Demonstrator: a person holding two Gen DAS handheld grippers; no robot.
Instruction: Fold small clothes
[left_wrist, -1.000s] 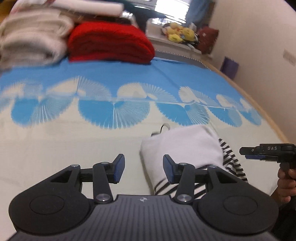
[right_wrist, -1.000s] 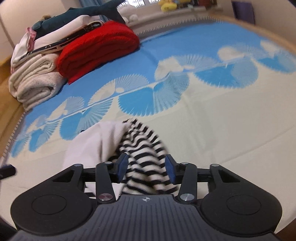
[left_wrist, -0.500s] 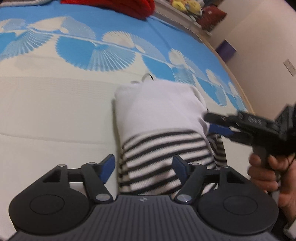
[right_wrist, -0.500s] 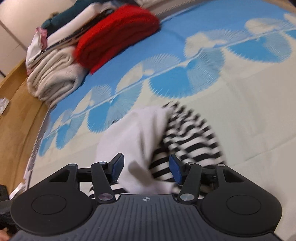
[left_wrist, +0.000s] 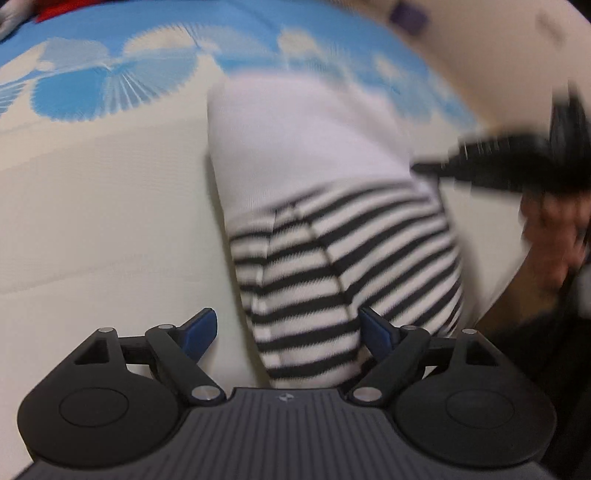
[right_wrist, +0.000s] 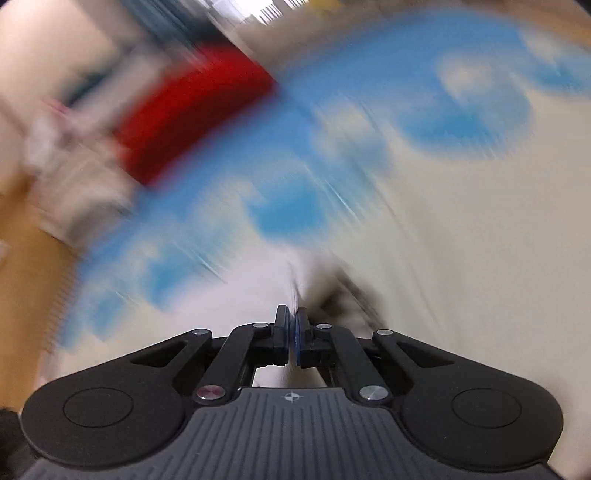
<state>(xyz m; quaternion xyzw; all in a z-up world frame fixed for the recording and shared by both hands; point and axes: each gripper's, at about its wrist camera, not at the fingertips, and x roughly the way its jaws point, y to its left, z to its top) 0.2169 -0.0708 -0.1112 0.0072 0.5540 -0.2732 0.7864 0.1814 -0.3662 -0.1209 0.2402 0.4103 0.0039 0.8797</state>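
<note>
A small garment (left_wrist: 325, 206), white at the far end and black-and-white striped at the near end, lies folded on the bed. My left gripper (left_wrist: 286, 332) is open, its blue pads on either side of the striped end. My right gripper (right_wrist: 291, 334) has its jaws pressed together; the right wrist view is heavily blurred, and a blurred bit of the striped garment (right_wrist: 343, 291) lies just beyond the tips. I cannot tell if cloth is pinched. The right gripper also shows in the left wrist view (left_wrist: 436, 168), at the garment's right edge.
The bed cover (left_wrist: 92, 221) is cream with blue fan patterns. A red folded blanket (right_wrist: 192, 110) and pale folded towels (right_wrist: 74, 177) sit at the far end, blurred. A wooden floor (right_wrist: 29, 280) lies left of the bed.
The right gripper has shut and is moving fast, blurring its view. The left gripper has moved closer over the striped end and stays open.
</note>
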